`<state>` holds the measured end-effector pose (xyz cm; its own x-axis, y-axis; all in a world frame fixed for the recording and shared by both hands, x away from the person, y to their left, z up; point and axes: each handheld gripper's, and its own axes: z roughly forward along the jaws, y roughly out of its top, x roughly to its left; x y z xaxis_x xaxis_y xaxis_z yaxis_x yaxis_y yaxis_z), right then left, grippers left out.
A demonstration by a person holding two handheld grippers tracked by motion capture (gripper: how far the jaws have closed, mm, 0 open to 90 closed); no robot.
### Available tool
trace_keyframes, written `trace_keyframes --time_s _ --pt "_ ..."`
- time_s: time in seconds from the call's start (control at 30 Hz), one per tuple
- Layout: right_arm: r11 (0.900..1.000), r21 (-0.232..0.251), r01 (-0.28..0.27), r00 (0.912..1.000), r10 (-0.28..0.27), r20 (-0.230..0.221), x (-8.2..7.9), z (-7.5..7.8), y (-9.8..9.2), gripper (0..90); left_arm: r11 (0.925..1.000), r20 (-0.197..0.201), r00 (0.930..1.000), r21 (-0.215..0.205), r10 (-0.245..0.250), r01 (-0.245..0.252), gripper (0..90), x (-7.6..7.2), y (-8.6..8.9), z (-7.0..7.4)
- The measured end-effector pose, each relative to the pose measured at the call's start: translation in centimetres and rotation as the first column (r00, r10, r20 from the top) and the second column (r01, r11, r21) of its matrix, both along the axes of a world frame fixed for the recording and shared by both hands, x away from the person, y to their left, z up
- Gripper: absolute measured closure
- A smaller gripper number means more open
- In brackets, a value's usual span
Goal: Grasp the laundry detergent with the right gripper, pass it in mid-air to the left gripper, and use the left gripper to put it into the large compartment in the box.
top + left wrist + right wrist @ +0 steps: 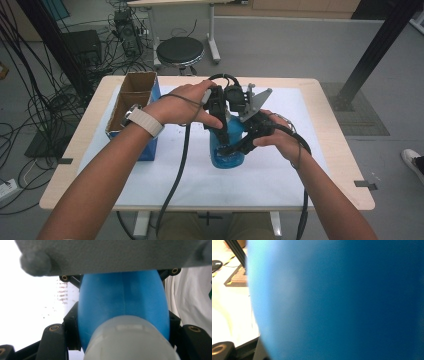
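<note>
At the middle of the surface [280, 170], on the white sheet, your blue bottle [227, 147] stands upright between both hands. It looks like smooth moulded plastic, probably light and fairly stiff, but the rounded wall could slip or flex if you squeeze hard. Best hold is low on the wide body for steadying and at the neck or the white cap [130, 340] for twisting. The left hand-held gripper [220, 117] comes down from the top, jaws drawn in tight around the bottle's upper end just behind the cap. The right hand-held gripper [245, 142] clamps the body from the side, also closed about as far as it goes. Cardboard box [132, 100] sits well apart at the left.
</note>
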<state>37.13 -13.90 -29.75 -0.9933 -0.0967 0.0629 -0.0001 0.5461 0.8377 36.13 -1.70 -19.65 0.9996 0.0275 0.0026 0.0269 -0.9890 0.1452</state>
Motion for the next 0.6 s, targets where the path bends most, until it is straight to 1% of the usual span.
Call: trace_keyframes --time_s 0.23,0.3,0.4,0.6 --pt "1.0 0.002 -0.005 1.0 0.005 0.002 0.1 -0.07 0.04 42.5 1.0 -0.001 1.0 0.003 -0.001 0.001 37.8 0.07 0.02 -0.02" --pt "1.0 0.006 -0.002 1.0 0.002 -0.005 0.09 -0.09 0.08 42.5 1.0 -0.003 1.0 0.002 0.0 0.0 37.8 0.08 0.08 0.03" --pt "1.0 0.009 -0.009 1.0 0.009 -0.001 0.17 -0.1 0.08 42.5 1.0 -0.004 1.0 0.003 0.001 -0.001 37.8 0.07 0.1 0.07" --pt "1.0 0.008 -0.007 0.9999 0.007 -0.012 0.1 -0.09 0.14 42.5 1.0 -0.005 1.0 0.008 0.0 0.0 37.8 0.11 0.04 0.04"
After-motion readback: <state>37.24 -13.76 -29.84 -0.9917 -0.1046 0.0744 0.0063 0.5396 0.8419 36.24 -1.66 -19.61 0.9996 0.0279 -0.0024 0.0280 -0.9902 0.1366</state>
